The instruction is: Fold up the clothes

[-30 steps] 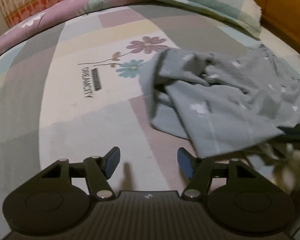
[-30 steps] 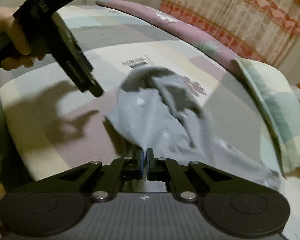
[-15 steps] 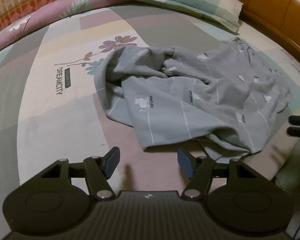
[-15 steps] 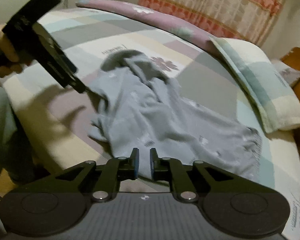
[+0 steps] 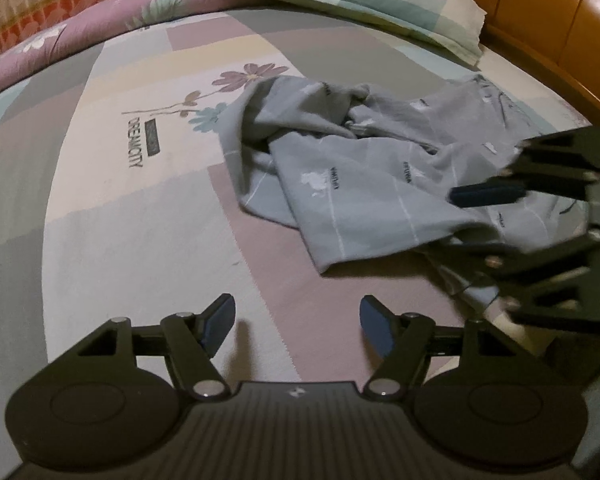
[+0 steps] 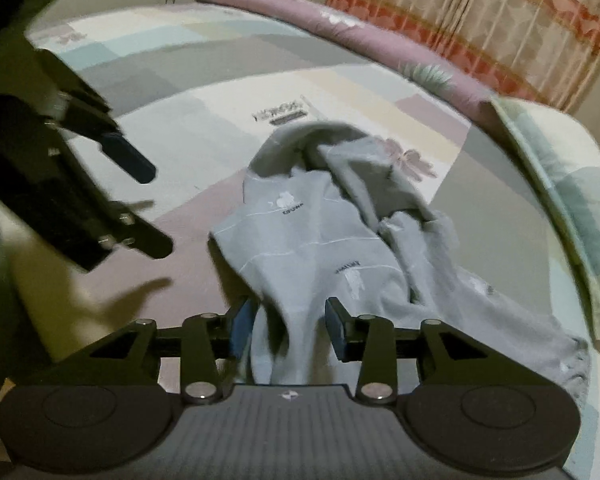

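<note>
One grey garment (image 5: pixel 364 184) lies crumpled on the patterned bedsheet (image 5: pixel 140 216). Left gripper (image 5: pixel 296 320) — fingers wide, opening further, nothing between. Right gripper (image 6: pixel 288 328) — fingers opening, cloth lying loose between them.

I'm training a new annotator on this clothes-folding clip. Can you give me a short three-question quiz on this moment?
1. True or false: the grey garment lies neatly folded on the bed sheet.
2. Multiple choice: what lies between the fingers of the right tool? A) bare sheet B) a fold of the grey garment C) the pillow
3. Short answer: is anything between the fingers of the left tool?

Key
1. False: it lies crumpled.
2. B. The fingers are opening, with cloth between them and a gap on the right side.
3. No, only bare sheet shows there; the left tool is also opening.
</note>
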Motion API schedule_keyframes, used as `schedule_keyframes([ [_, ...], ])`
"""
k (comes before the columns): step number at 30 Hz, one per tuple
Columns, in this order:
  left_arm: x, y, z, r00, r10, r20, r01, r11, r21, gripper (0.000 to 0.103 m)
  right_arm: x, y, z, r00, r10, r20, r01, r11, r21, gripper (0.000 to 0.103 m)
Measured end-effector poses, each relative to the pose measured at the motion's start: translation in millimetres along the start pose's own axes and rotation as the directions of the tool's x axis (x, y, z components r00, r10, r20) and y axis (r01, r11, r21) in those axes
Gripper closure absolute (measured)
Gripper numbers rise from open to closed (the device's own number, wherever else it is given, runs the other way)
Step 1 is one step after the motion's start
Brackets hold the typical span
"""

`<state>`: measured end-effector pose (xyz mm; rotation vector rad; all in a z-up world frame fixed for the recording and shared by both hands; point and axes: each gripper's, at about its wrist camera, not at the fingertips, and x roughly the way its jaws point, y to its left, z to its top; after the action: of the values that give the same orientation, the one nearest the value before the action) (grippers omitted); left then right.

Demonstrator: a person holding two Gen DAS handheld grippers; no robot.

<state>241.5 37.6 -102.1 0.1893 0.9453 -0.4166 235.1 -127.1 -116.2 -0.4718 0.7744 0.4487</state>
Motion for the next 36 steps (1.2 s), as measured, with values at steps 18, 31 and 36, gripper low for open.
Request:
schedule_keyframes([
  [18, -7, -19, 8, 1.000, -0.010, 0.005, 0.010, 0.998, -0.062, 0.033, -70, -18, -50, 0.999, 0.034, 0.034, -0.037, 0.995, 0.093, 0.097],
  [31, -9, -36, 7, 1.000, 0.025, 0.011, -0.024, 0.998, -0.052, 0.033, -117, -28, -101, 1.000, 0.012, -0.023, -0.009, 0.991, 0.133, 0.093],
  [36, -3, -36, 7, 0.999, 0.029, 0.021, -0.028, 0.999, -0.040, 0.032, -130, -34, -102, 1.000, 0.008, -0.019, -0.005, 0.988, 0.153, 0.078],
])
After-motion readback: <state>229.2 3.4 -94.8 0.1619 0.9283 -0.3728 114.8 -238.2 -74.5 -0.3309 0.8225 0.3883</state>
